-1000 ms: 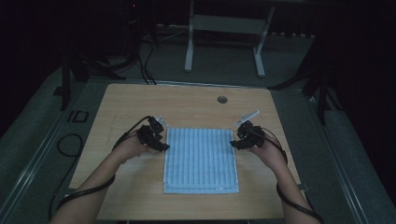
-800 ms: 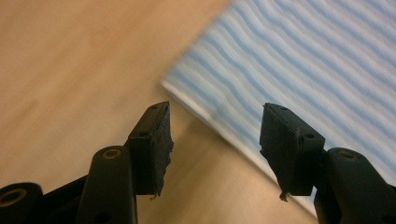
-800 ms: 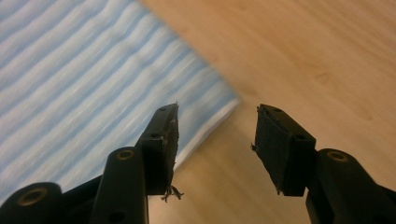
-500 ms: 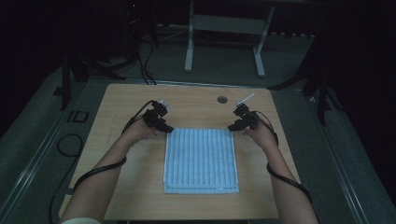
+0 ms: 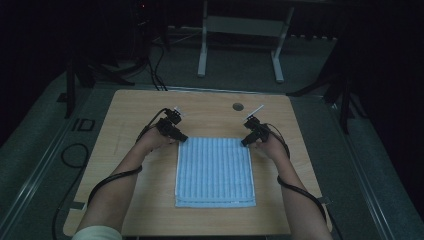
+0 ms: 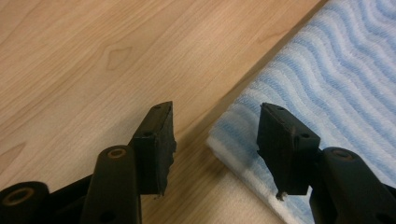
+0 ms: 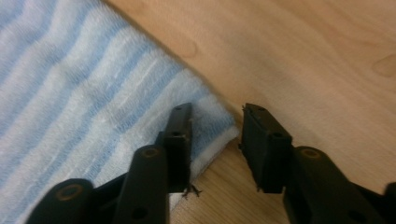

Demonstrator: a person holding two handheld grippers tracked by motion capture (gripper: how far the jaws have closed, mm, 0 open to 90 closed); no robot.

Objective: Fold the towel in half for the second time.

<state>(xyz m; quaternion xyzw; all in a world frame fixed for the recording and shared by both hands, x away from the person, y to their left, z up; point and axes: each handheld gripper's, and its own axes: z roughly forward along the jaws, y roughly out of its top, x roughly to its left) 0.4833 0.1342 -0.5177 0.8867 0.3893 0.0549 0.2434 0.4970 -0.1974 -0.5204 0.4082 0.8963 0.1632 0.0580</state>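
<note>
A folded blue-and-white striped towel (image 5: 215,170) lies flat in the middle of the wooden table (image 5: 210,112). My left gripper (image 5: 181,138) is at the towel's far left corner. In the left gripper view it (image 6: 215,144) is open, one jaw over bare wood and the other over the towel (image 6: 336,84), with the corner in the gap. My right gripper (image 5: 246,141) is at the far right corner. Its own view shows it (image 7: 215,144) open, the left jaw above the towel (image 7: 93,93) and the right jaw above the wood.
A small round grommet (image 5: 238,106) sits in the table near its far edge. Cables trail from both grippers along the forearms and off the table's front. A metal stand (image 5: 240,45) and more cables are on the floor beyond the table.
Both grippers moved away from me, from beside the towel's upper sides past its far edge, then came back slightly onto the two far corners. The towel has not moved.
</note>
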